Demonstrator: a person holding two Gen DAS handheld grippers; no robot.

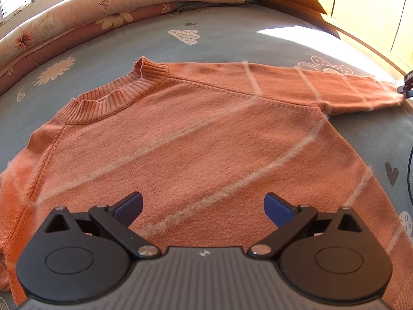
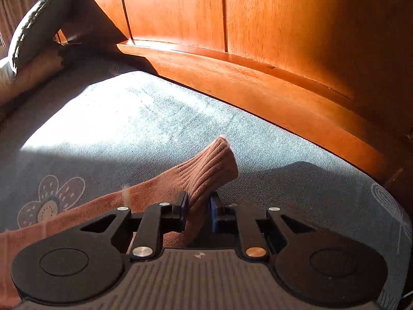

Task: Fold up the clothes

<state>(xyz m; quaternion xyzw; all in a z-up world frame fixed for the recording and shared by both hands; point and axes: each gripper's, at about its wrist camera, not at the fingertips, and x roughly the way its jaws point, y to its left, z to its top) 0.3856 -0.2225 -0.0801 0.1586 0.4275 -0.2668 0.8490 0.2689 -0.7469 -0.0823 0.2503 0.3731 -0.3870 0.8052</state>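
My orange knitted sweater with pale fuzzy stripes (image 1: 196, 139) lies spread flat on the grey patterned bed (image 1: 232, 38). Left claw (image 1: 203, 208) hovers wide above its body; right claw (image 2: 198, 213) pinches the ribbed cuff (image 2: 209, 170) — apparently lifted slightly. Soft, limp knit — take it by cuffs and hem.

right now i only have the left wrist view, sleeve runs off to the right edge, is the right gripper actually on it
Observer: Yes. The right gripper is shut on the sleeve's ribbed cuff.
Operator: cuff lying flat or lifted
Observer: Lifted; the cuff end sticks up past the fingers, above the bedsheet.
Operator: whats beyond it
Observer: A wooden bed frame runs along the mattress edge just past the cuff.
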